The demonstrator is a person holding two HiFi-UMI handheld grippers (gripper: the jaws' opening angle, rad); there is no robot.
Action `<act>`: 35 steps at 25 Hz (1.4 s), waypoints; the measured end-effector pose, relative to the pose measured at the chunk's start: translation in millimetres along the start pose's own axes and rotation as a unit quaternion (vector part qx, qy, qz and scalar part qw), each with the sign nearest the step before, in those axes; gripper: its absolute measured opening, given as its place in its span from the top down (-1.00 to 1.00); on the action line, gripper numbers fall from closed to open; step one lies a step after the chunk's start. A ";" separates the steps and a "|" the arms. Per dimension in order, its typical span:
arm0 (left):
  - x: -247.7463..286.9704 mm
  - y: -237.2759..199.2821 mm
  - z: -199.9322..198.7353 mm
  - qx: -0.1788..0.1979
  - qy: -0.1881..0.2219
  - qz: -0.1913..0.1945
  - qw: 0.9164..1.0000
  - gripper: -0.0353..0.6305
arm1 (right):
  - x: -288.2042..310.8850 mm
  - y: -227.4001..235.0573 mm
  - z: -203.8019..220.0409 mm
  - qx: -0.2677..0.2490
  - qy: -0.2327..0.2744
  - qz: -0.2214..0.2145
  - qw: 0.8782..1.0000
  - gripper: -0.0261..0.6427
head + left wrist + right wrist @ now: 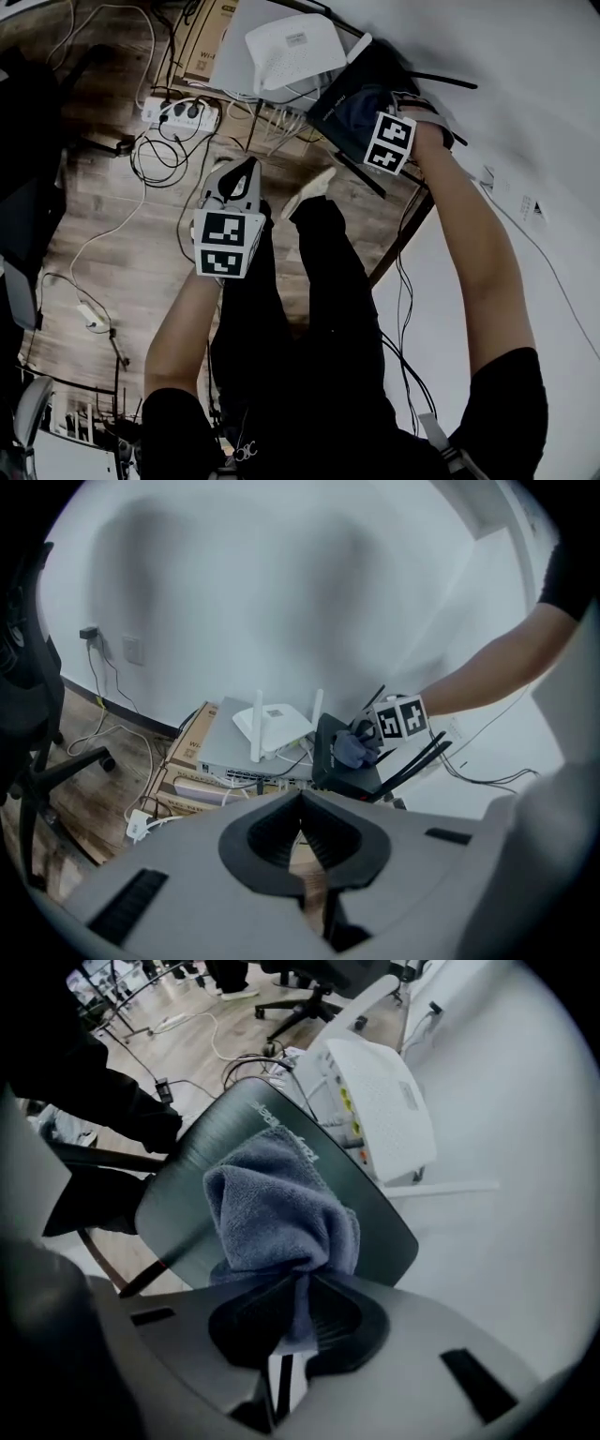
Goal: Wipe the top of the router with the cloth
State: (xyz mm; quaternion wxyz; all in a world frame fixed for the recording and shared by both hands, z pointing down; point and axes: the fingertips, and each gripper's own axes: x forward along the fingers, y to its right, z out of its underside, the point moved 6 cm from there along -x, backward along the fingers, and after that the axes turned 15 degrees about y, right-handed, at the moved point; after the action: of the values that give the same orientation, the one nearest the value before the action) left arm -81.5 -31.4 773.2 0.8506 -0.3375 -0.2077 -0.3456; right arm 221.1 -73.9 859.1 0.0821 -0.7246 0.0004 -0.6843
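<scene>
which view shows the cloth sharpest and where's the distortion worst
Right gripper view: cloth on the black router is sharp, weave visible. Left gripper view: it's small and soft, fisheye corners black. Head view: dim, cloth blends into the router.

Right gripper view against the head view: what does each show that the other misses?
Right gripper view only: the right gripper shut on the bunched blue-grey terry cloth, which rests on the glossy black router. Head view only: the left gripper, held over the wooden floor, apart from that router. Both: the black router and the white router beside it.
</scene>
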 end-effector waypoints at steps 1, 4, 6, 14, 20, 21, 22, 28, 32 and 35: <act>0.4 -2.0 -1.5 0.000 0.001 0.001 1.000 0.88 | 1.0 4.1 4.3 0.010 -0.005 0.014 1.000 0.86; 1.5 -10.7 -3.1 0.002 0.000 -0.005 1.000 0.88 | 4.9 15.2 15.3 0.033 -0.017 0.044 0.998 0.86; 2.8 -17.0 -2.4 0.003 -0.001 -0.012 1.000 0.88 | 7.9 22.1 20.4 0.043 -0.027 0.052 0.997 0.86; 6.3 -20.1 4.8 -0.007 -0.004 -0.023 1.000 0.88 | 16.7 47.2 37.9 0.041 -0.078 0.082 0.993 0.86; 11.3 -10.0 8.4 -0.011 -0.007 -0.018 1.000 0.88 | 22.7 52.9 38.5 0.024 -0.154 0.059 0.986 0.86; 12.3 -7.2 8.4 -0.010 -0.007 -0.016 1.000 0.88 | 23.7 53.1 37.6 0.019 -0.170 0.053 0.984 0.86; 13.4 -4.2 8.5 -0.009 -0.007 -0.014 1.000 0.88 | 24.7 52.6 37.5 0.016 -0.185 0.045 0.982 0.86; 17.4 8.4 12.7 -0.001 -0.013 0.003 1.000 0.88 | 24.4 28.1 49.1 0.043 -0.246 -0.006 0.968 0.86; 18.3 8.8 18.2 -0.005 -0.017 0.005 1.000 0.88 | 20.1 8.6 43.4 0.048 -0.236 -0.043 0.970 0.86; 18.4 11.4 18.6 -0.009 -0.017 0.009 1.000 0.88 | 16.8 -1.9 37.2 0.027 -0.222 -0.087 0.971 0.86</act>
State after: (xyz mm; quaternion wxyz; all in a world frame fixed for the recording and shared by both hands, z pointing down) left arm -63.0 -20.3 791.8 0.8469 -0.3524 -0.2162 -0.3343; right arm 258.8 -69.5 874.1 0.0400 -0.8532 -0.0989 -0.5105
